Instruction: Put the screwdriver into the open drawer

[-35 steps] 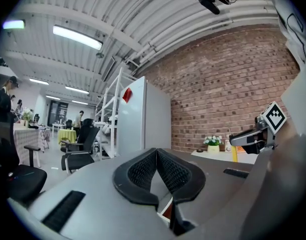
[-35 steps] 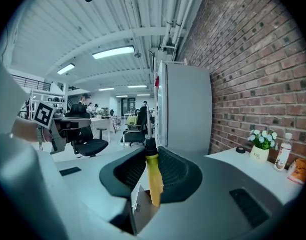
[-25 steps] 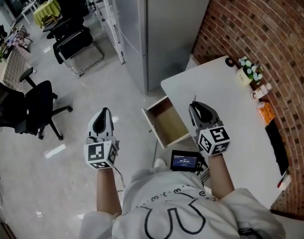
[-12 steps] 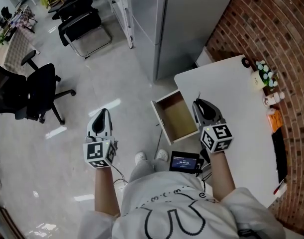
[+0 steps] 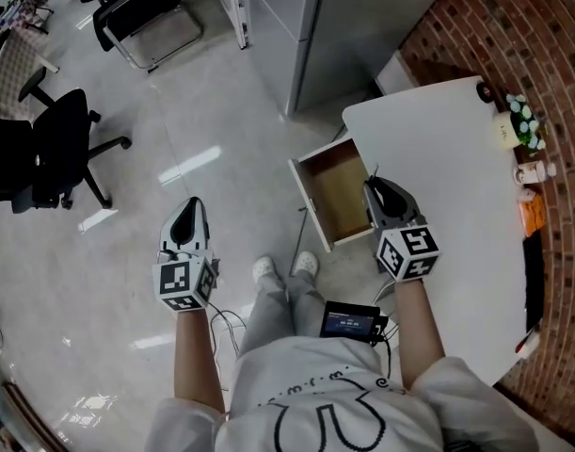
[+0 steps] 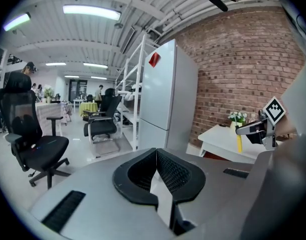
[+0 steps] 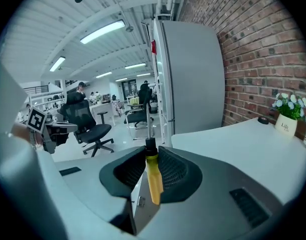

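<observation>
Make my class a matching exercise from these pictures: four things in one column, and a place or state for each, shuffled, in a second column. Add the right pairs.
Things
1. screwdriver
2. drawer
3. left gripper
4. black office chair

Place or state
A. pulled open, out from the white table
B. standing at the head view's far left
C. shut, with nothing in it
D. clamped in the right gripper

Pairs: 1-D, 2-A, 3-C, 4-B
</observation>
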Motion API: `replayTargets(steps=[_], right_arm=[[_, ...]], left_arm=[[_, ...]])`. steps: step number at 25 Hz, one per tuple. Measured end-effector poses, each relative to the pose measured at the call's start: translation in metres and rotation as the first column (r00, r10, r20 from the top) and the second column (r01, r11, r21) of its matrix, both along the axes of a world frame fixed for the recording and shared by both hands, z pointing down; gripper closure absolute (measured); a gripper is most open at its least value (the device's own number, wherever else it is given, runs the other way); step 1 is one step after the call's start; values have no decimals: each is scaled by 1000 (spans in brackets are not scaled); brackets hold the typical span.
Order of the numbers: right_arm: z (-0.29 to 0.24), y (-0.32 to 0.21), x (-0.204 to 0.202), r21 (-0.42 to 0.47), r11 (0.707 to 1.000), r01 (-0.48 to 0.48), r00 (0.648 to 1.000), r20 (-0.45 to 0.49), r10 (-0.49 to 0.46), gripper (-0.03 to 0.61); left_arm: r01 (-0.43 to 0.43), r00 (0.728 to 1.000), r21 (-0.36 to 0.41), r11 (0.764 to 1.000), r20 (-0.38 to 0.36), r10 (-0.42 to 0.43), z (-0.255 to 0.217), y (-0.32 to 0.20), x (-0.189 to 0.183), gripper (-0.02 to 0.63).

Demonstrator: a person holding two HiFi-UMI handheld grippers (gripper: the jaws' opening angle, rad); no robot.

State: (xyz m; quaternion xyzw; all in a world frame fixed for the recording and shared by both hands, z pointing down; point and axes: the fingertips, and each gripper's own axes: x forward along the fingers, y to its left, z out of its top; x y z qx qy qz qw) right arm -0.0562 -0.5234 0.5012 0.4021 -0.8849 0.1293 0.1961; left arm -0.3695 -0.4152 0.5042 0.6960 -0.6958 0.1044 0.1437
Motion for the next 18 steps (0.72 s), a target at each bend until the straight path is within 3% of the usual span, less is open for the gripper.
replayTargets(steps=[9, 18], right_arm=[[61, 5, -16, -84, 996, -14, 1000, -2, 14, 511], [142, 20, -27, -164, 986, 26, 998, -56, -36, 511]], left_arm=[[-20, 999, -84, 996, -28, 17, 64, 5, -11, 600], [8, 996, -157, 988, -82, -21, 141, 18, -12, 600]])
